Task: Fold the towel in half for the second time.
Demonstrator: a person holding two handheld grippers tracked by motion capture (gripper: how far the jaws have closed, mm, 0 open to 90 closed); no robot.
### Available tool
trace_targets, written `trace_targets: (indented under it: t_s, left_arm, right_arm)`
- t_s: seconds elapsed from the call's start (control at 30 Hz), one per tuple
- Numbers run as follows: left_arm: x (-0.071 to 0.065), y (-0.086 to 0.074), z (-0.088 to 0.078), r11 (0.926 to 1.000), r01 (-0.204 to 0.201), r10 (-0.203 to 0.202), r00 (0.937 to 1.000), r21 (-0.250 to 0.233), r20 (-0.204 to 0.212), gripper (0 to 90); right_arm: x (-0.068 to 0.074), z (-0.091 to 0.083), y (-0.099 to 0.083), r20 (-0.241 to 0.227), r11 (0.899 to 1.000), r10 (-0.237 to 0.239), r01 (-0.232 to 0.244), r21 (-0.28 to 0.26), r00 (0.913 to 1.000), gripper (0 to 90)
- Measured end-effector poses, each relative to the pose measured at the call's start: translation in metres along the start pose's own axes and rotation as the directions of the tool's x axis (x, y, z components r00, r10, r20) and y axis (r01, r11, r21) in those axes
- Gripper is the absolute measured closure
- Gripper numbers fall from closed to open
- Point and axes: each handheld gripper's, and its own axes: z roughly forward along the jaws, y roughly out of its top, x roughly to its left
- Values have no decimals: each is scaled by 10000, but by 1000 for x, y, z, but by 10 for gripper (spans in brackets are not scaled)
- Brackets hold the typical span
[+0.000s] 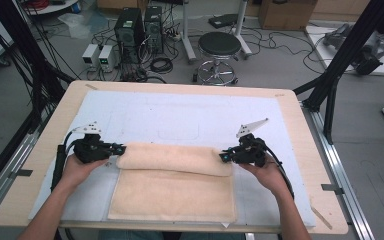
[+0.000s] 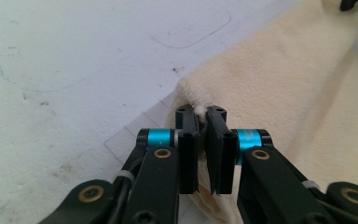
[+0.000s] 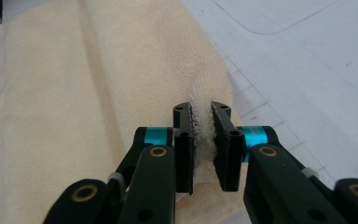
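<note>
A cream towel [image 1: 172,187] lies on the near half of the white mat, with its far part lifted into a fold [image 1: 175,157] across the middle. My left gripper [image 1: 120,148] pinches the fold's left end. In the left gripper view my left gripper [image 2: 201,114] has its jaws pressed on a tuft of the towel [image 2: 284,93] at its corner. My right gripper [image 1: 223,156] holds the fold's right end. In the right gripper view my right gripper [image 3: 201,112] has its jaws clamped on a ridge of the towel [image 3: 98,93].
A white mat [image 1: 180,115] covers the wooden table [image 1: 60,115], with bare mat beyond the towel. Behind the table stand a black stool [image 1: 219,47] and computer cases [image 1: 130,27] on the floor. A black frame post [image 1: 350,50] rises at the right.
</note>
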Motion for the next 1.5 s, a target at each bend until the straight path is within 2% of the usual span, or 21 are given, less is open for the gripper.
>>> trace_targets:
  t_s: [0.1, 0.2, 0.3, 0.4, 0.57, 0.73, 0.87, 1.03, 1.2, 1.3, 1.4, 1.47, 1.5]
  left_arm:
    - [-8, -5, -12, 9995, -245, 247, 9997, -211, 70, 849]
    - [-20, -11, -22, 9976, -653, 656, 9978, -250, 130, 853]
    - [-30, -19, -30, 9961, -842, 847, 9963, -264, 159, 858]
    - [-41, -30, -39, 9945, -1034, 1038, 9944, -183, 218, 858]
    - [-63, -43, -52, 9894, -1447, 1450, 9887, -111, 383, 860]
    - [-78, -50, -58, 9811, -1927, 1918, 9807, 196, 389, 861]
    - [-85, -57, -62, 9798, -1984, 1973, 9795, 235, 409, 861]
    - [-92, -66, -65, 9733, -2233, 2208, 9741, 539, 488, 861]
    - [-95, -73, -68, 9734, -2197, 2135, 9728, 654, 903, 849]
    - [-95, -75, -71, 9769, -2032, 1943, 9733, 657, 1219, 747]
    - [-96, -73, -72, 9805, -1894, 1821, 9760, 530, 1195, 683]
    - [-94, -71, -71, 9797, -1938, 1871, 9760, 517, 1118, 665]
    - [-93, -69, -69, 9816, -1844, 1784, 9781, 495, 1075, 656]
  right_arm:
    - [10, -7, -2, 11, 9996, -188, 188, -206, 9998, 817]
    - [22, -14, -6, -4, 9984, -407, 407, -392, 9992, 819]
    - [33, -19, -11, -6, 9953, -696, 694, -672, 9976, 819]
    - [46, -22, -18, 20, 9927, -964, 962, -732, 9953, 820]
    - [63, -26, -32, -45, 9920, -1104, 1099, -615, 9939, 823]
    - [78, -33, -42, 50, 9884, -1389, 1390, -609, 9903, 823]
    - [89, -36, -46, -22, 9855, -1590, 1585, -610, 9873, 823]
    - [98, -36, -51, -128, 9821, -1831, 1823, -480, 9830, 823]
    - [104, -34, -58, -441, 9827, -1833, 1818, -347, 9821, 808]
    - [107, -35, -60, -533, 9812, -1929, 1921, -201, 9798, 738]
    - [105, -37, -58, -727, 9821, -1871, 1851, -333, 9796, 679]
    - [103, -38, -56, -731, 9840, -1750, 1719, -462, 9819, 646]
    - [102, -38, -54, -685, 9831, -1792, 1760, -505, 9814, 633]
